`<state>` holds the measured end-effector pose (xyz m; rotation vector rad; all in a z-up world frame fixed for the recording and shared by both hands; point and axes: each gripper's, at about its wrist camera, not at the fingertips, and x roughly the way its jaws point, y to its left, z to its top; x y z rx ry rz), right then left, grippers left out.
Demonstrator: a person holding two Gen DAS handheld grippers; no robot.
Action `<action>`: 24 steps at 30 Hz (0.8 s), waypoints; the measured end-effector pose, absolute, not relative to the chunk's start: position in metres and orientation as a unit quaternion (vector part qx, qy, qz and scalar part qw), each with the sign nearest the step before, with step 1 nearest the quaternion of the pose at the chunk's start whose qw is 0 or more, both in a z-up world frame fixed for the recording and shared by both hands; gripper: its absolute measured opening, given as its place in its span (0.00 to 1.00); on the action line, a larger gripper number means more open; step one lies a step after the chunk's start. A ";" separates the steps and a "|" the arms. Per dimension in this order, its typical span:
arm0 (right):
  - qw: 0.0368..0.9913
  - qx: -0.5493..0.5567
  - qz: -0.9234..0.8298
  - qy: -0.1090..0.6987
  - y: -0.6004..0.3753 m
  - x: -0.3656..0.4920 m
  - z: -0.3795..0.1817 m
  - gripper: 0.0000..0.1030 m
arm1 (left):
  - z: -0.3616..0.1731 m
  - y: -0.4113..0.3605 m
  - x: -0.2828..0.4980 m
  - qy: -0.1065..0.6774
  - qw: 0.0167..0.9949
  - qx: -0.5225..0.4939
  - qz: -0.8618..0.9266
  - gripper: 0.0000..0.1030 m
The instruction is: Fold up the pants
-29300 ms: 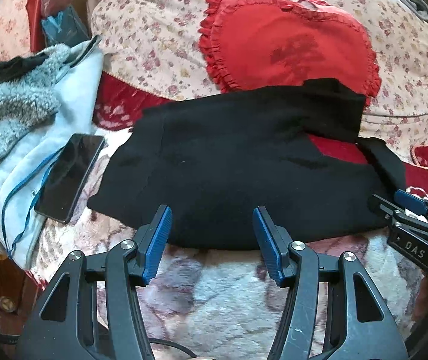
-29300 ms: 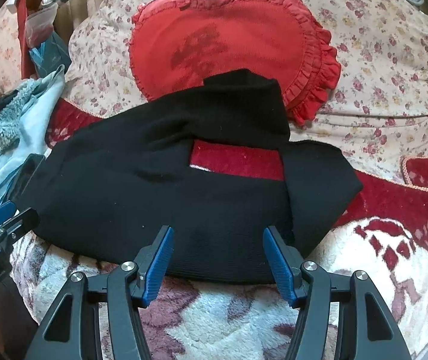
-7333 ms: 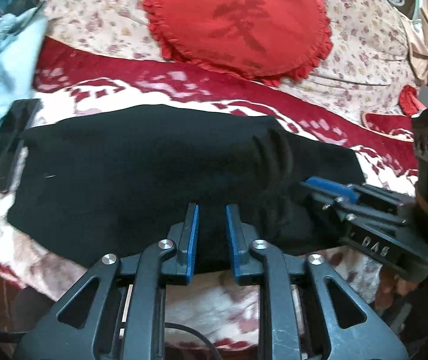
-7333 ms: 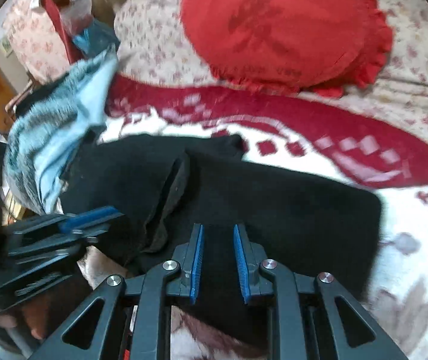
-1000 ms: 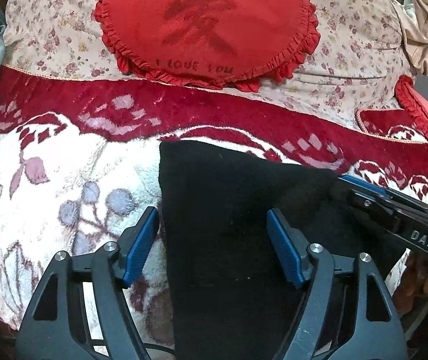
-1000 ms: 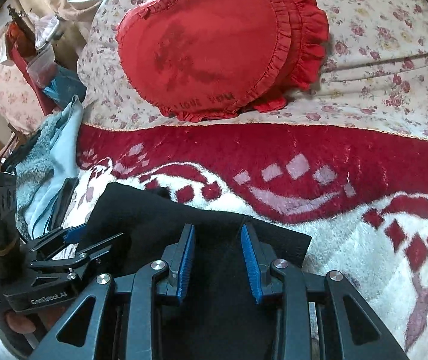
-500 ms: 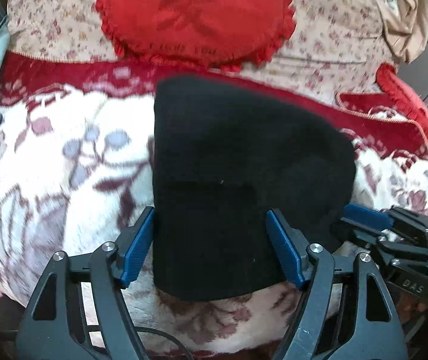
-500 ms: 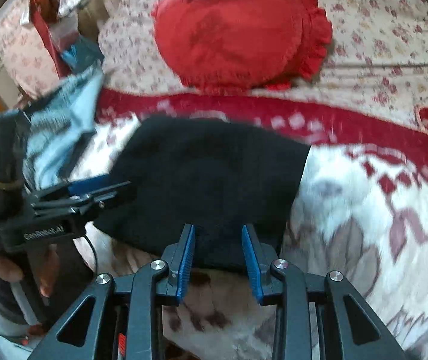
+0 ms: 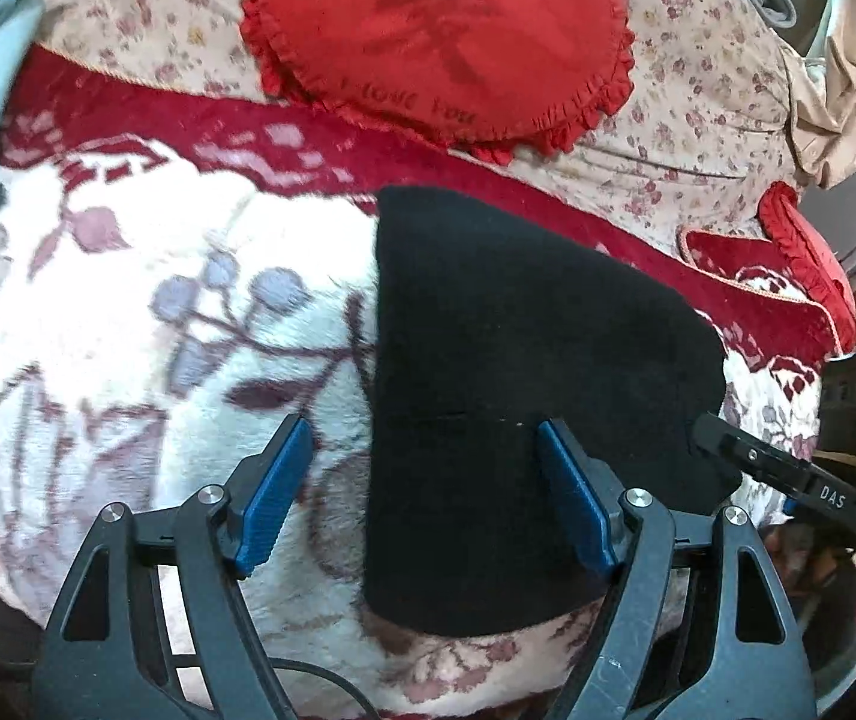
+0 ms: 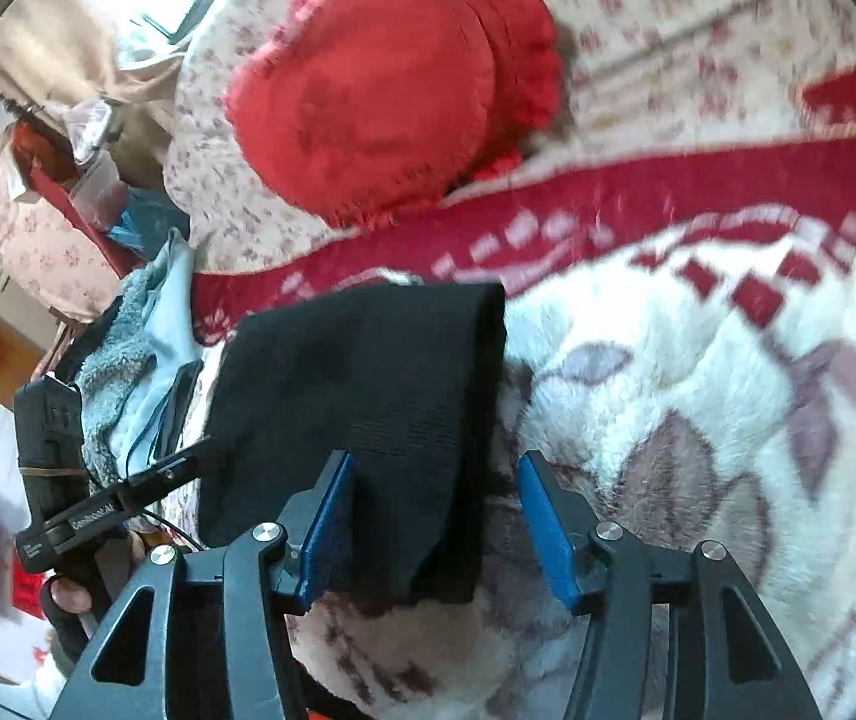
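Black pants [image 9: 523, 396] lying as a compact folded block on the floral blanket [image 9: 146, 324], at 6 o'clock from the red cushion [image 9: 433, 30]. Right gripper [image 10: 433, 516] now spread after releasing; left gripper [image 9: 422, 492] likewise spread, holding nothing. Folding appearing complete.

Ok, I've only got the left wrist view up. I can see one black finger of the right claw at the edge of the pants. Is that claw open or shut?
Observer: Open. In the right wrist view the right claw has its blue pads well apart.
Operator: Any fabric between them?
Observer: Yes, the near end of the black pants lies between the pads, not pinched.
Operator: What's on the left of the pants from that side?
Observer: A grey fleece and light-blue garment pile is heaped to the left of the pants.
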<state>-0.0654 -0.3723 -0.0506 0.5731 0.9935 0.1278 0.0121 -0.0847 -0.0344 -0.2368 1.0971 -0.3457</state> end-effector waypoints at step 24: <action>0.859 0.268 0.055 0.432 -0.396 0.031 -0.035 0.44 | -0.032 -0.120 0.110 0.510 0.832 -0.096 -0.196 0.51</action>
